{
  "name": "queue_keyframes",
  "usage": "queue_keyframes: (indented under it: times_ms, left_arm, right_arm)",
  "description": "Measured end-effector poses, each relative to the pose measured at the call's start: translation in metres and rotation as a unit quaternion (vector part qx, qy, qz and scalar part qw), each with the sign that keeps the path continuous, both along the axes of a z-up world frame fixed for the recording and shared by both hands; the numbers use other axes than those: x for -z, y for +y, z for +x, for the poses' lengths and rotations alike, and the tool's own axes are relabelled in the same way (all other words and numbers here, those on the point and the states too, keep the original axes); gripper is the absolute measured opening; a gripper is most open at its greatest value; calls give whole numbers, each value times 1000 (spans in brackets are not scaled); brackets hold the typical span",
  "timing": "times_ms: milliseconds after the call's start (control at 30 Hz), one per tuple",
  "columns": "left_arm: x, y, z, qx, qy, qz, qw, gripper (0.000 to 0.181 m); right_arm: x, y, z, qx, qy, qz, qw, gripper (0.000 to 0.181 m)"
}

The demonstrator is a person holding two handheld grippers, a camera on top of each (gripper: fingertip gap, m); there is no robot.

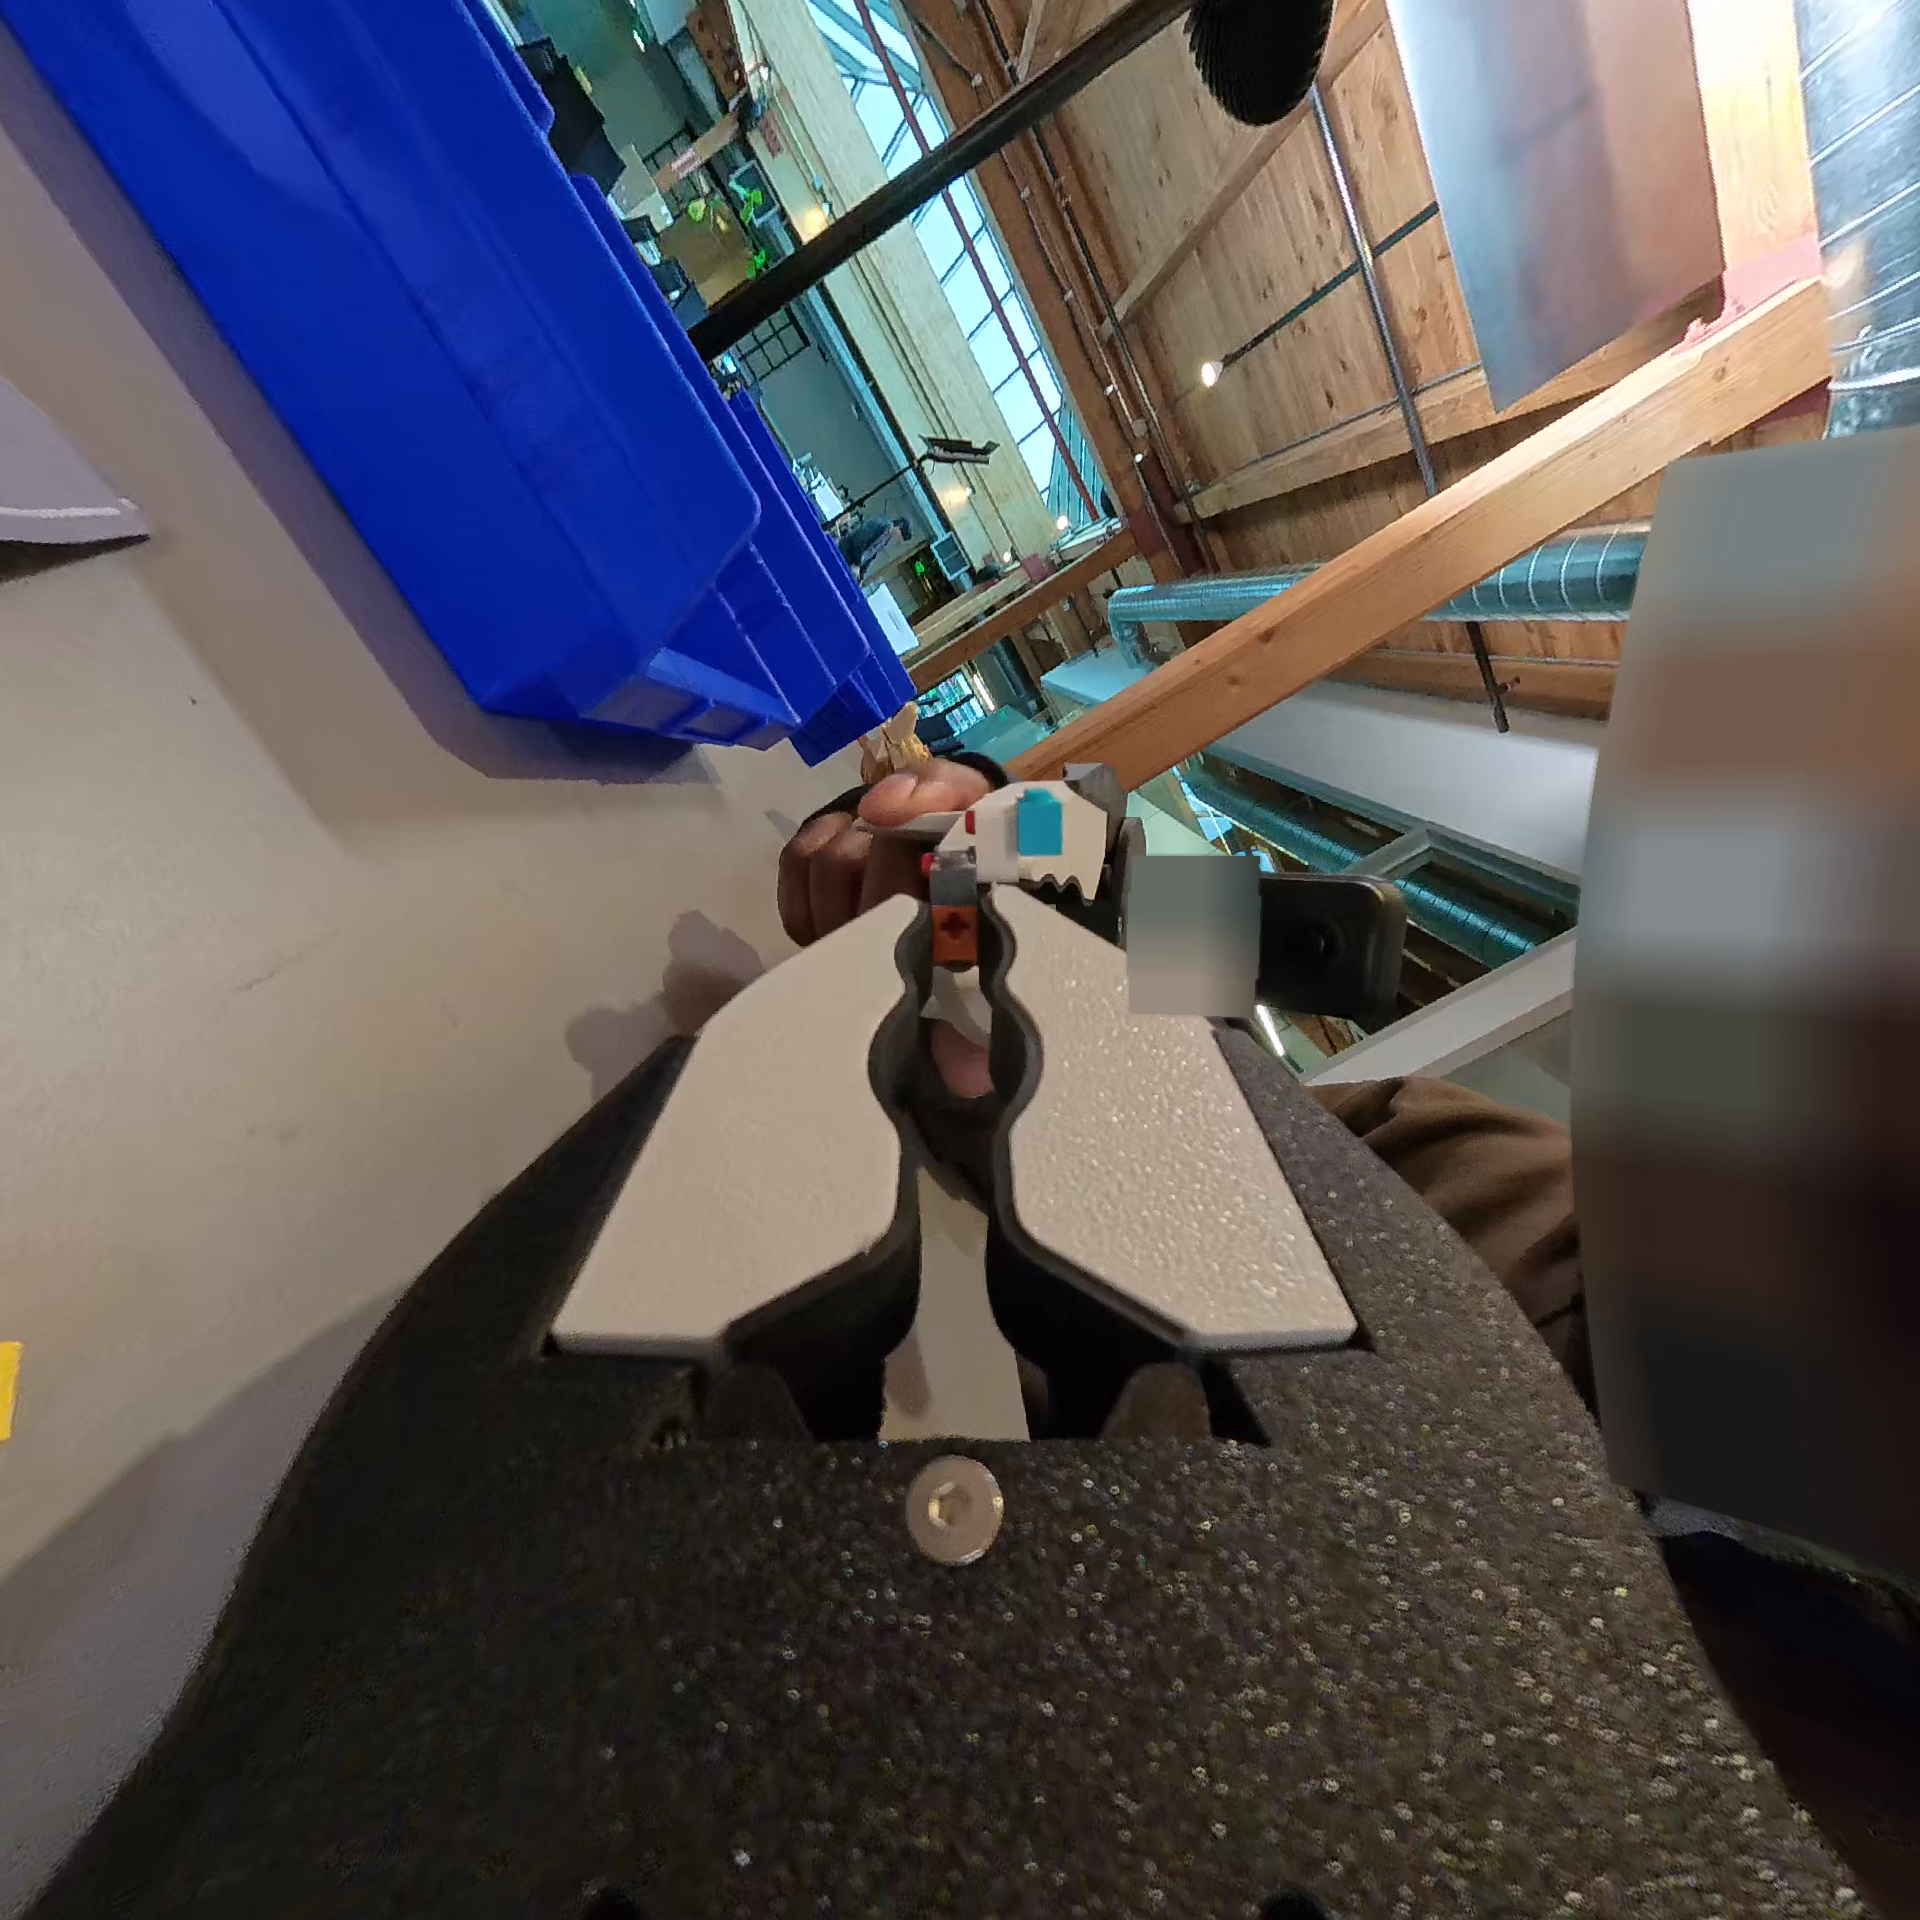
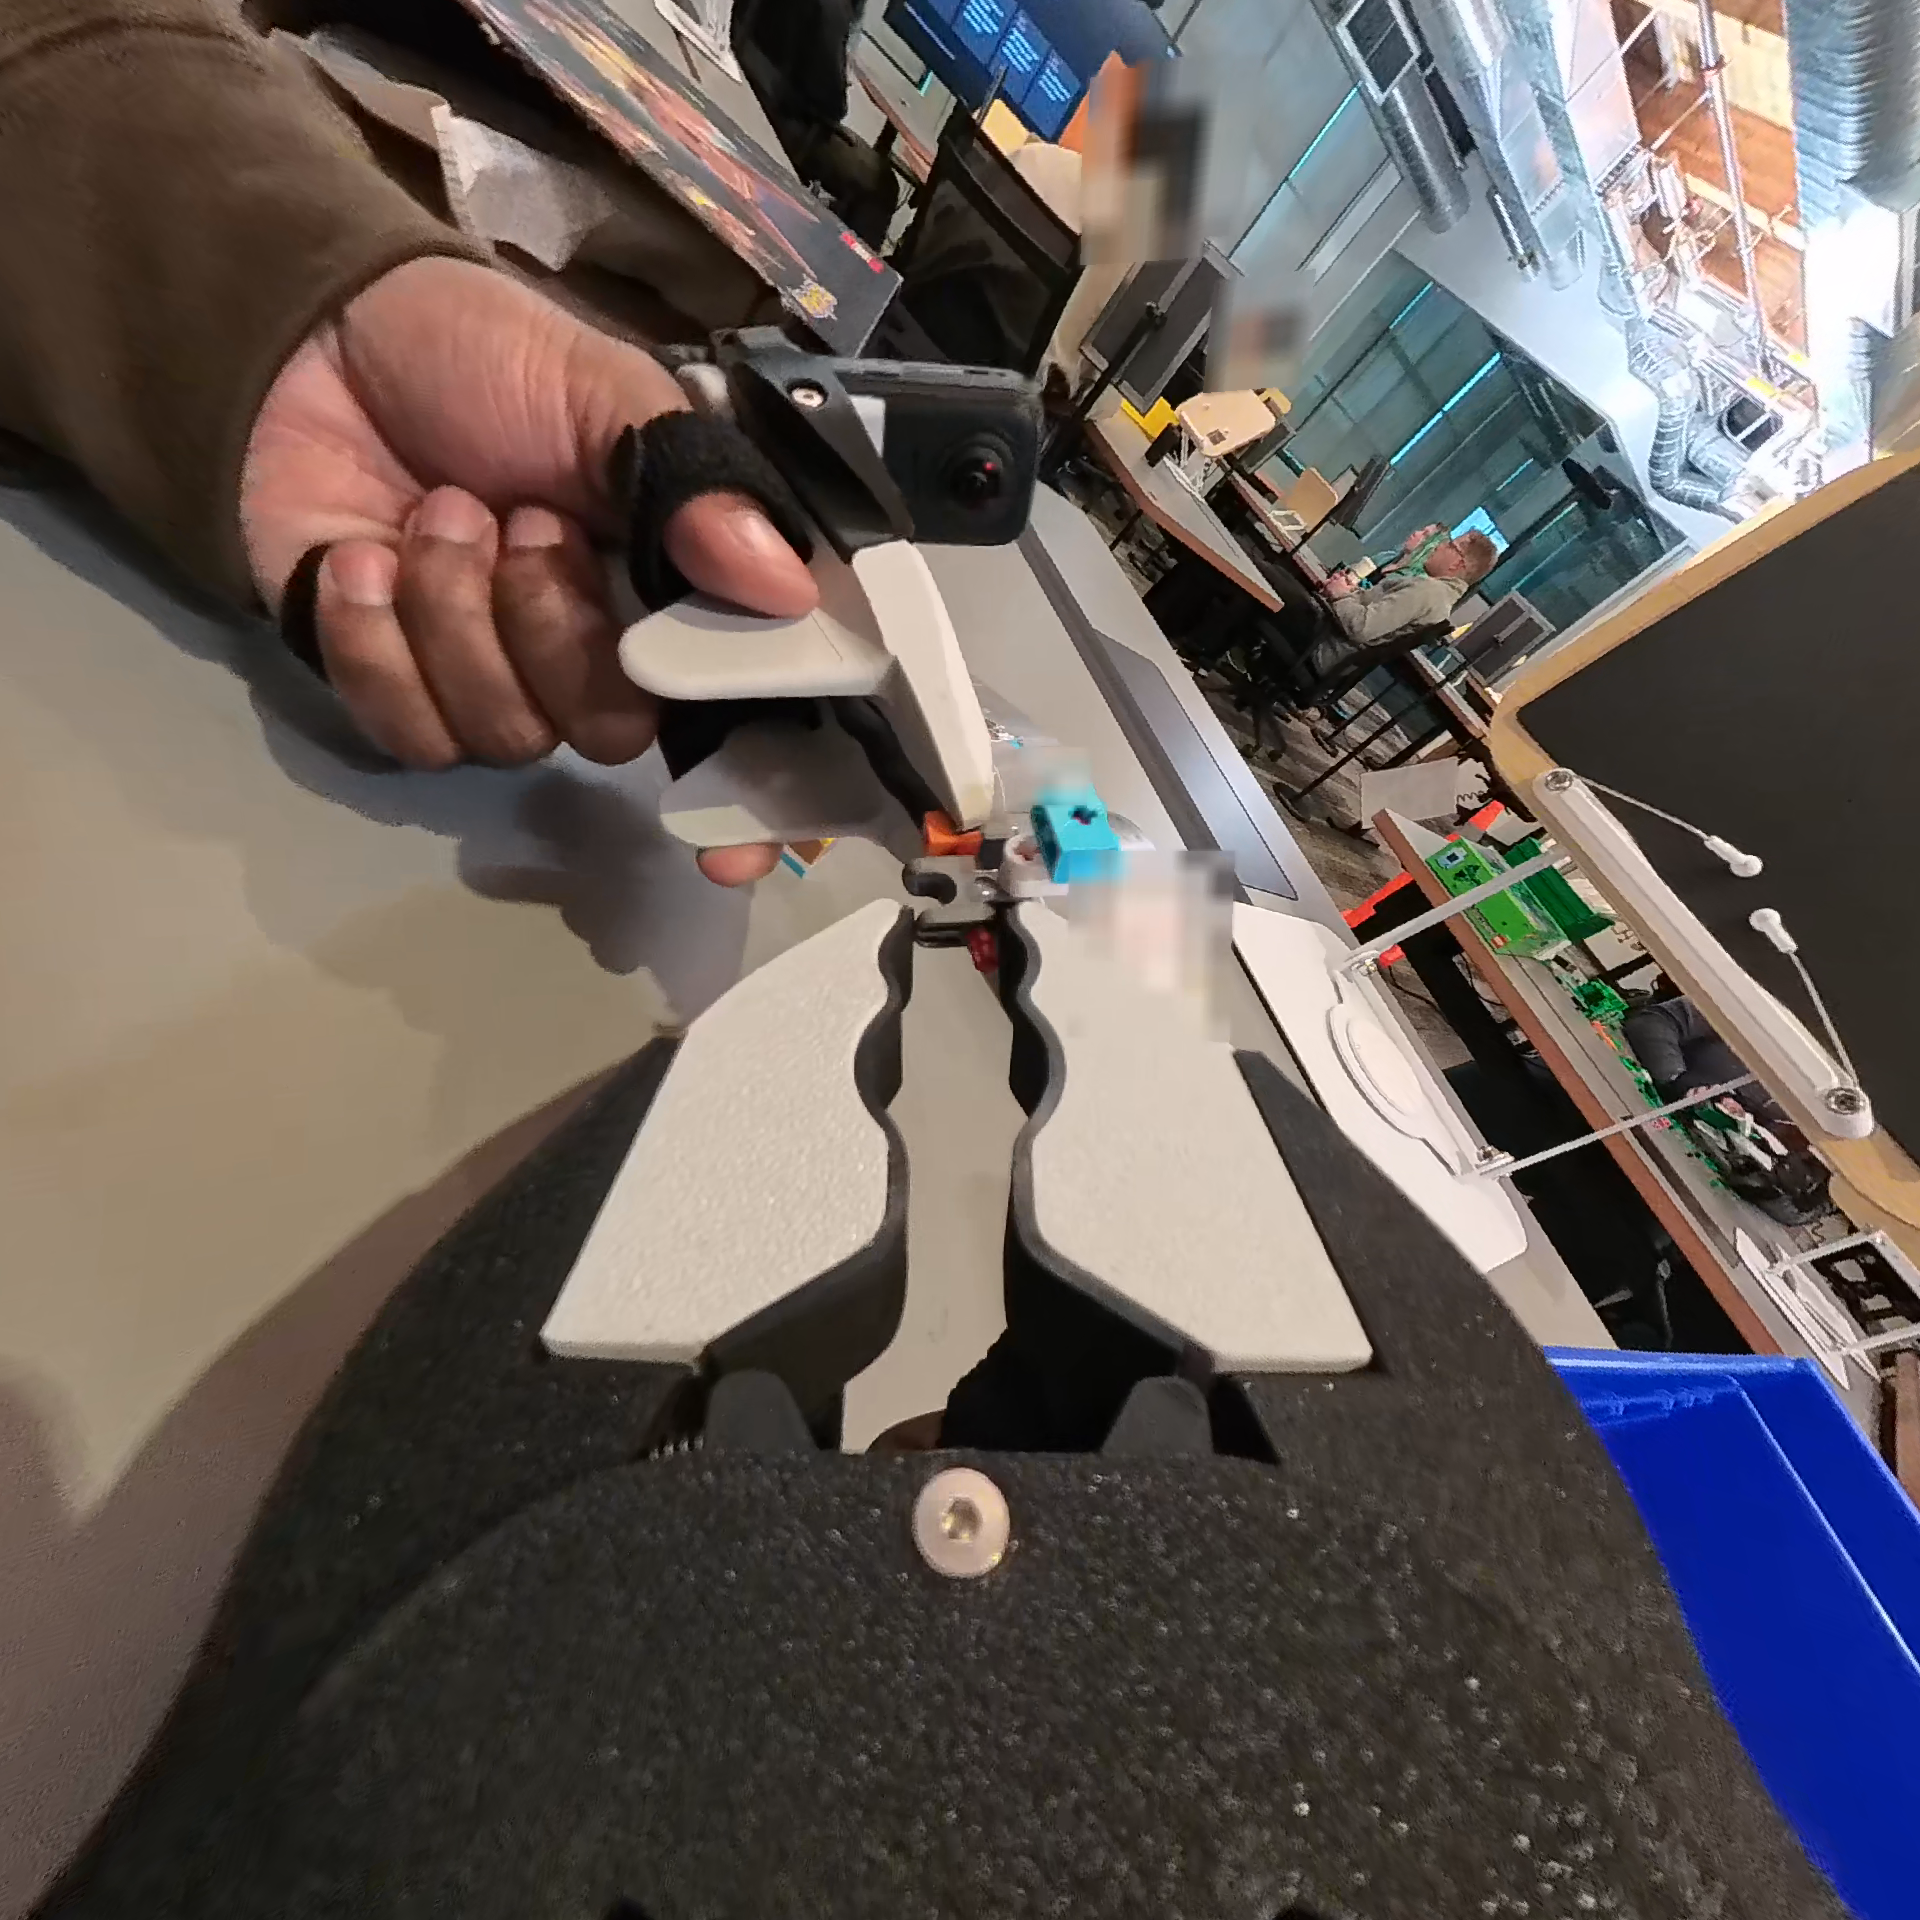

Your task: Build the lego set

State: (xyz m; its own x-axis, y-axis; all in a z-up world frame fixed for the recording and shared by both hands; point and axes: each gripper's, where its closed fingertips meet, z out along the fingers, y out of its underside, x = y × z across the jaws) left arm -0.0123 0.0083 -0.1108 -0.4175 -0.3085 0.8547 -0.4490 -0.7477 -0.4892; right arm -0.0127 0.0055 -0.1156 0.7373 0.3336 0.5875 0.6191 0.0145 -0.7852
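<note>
Holding item: one small lego assembly (image 1: 966,883), raised off the worktop (image 1: 208,935), centre of both views, pinched between two tools.

Grip, left hand-held gripper (image 1: 954,935): jaws narrow, closed on the orange block (image 1: 956,932) at the lower end. Grip, right hand-held gripper (image 2: 961,930): jaws narrow, tips closed on the grey base (image 2: 951,883); a red stud (image 2: 982,943) shows between them.

Risk: both holds sit at the fingertips on tiny parts. Uneven pull or twist between the two grippers would likely split the assembly at a joint, or pop a part loose to drop onto the worktop. Squeezing harder could shoot the orange block out sideways.

Appearance: grey stem, orange block with a cross hole, white slope, turquoise brick (image 2: 1075,831) on top, red accents. Full shape partly hidden by the jaws.

Surroundings: blue bins (image 1: 468,364) in the upper left of the left view; hand (image 2: 468,540) on the left gripper in the right view.
</note>
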Motion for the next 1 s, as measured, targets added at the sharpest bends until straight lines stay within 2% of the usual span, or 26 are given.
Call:
queue_keyframes:
  times_ms: [567, 733, 1000]
  left_arm:
    - [-9, 4, 3, -54, -36, -36, 997, 8]
    - [-15, 4, 2, -73, -59, -36, 995, 8]
    - [-21, 2, 1, -67, -74, -36, 994, 8]
  right_arm:
    - [-9, 3, 2, 29, 50, 30, 998, 15]
    - [-15, 3, 1, 48, 41, 55, 997, 15]
    - [-23, 0, -1, 51, 35, 86, 994, 16]
